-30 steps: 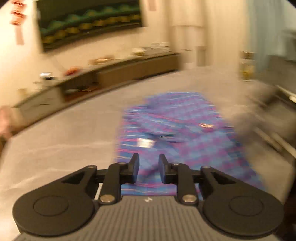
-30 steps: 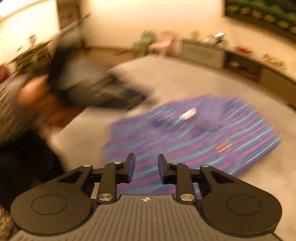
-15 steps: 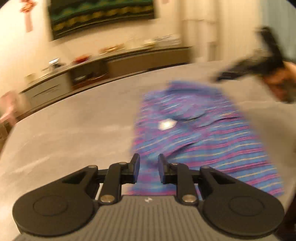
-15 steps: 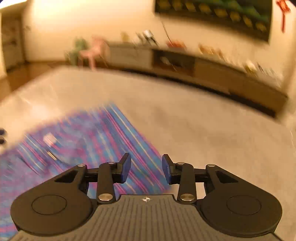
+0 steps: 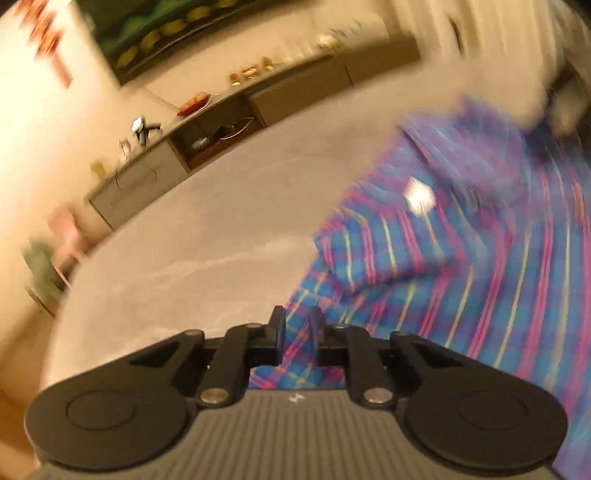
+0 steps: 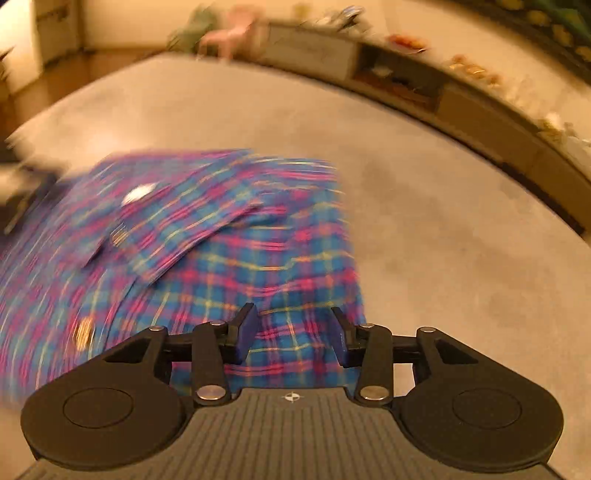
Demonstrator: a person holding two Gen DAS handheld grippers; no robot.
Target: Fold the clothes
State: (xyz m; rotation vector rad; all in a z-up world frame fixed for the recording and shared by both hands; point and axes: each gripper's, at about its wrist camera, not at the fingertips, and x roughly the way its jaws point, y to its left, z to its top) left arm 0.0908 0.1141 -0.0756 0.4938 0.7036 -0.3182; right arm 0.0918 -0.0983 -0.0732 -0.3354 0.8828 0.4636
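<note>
A blue, pink and yellow plaid shirt (image 5: 461, 266) lies spread on the grey table, with a white neck label (image 5: 419, 197) showing; it also shows in the right wrist view (image 6: 229, 254). My left gripper (image 5: 297, 328) hovers over the shirt's near left corner, its jaws a narrow gap apart with nothing between them. My right gripper (image 6: 293, 334) is open wide just above the shirt's near right edge, empty. Both views are motion-blurred.
The grey table (image 5: 207, 229) extends bare to the left of the shirt, and in the right wrist view (image 6: 461, 229) to its right. A long low sideboard (image 5: 258, 110) with small items stands along the far wall. A pink chair (image 6: 229, 33) is beyond the table.
Both grippers have swung down toward the shirt's near edge. The right gripper's jaws have opened wider. The left jaws keep the same narrow gap.
</note>
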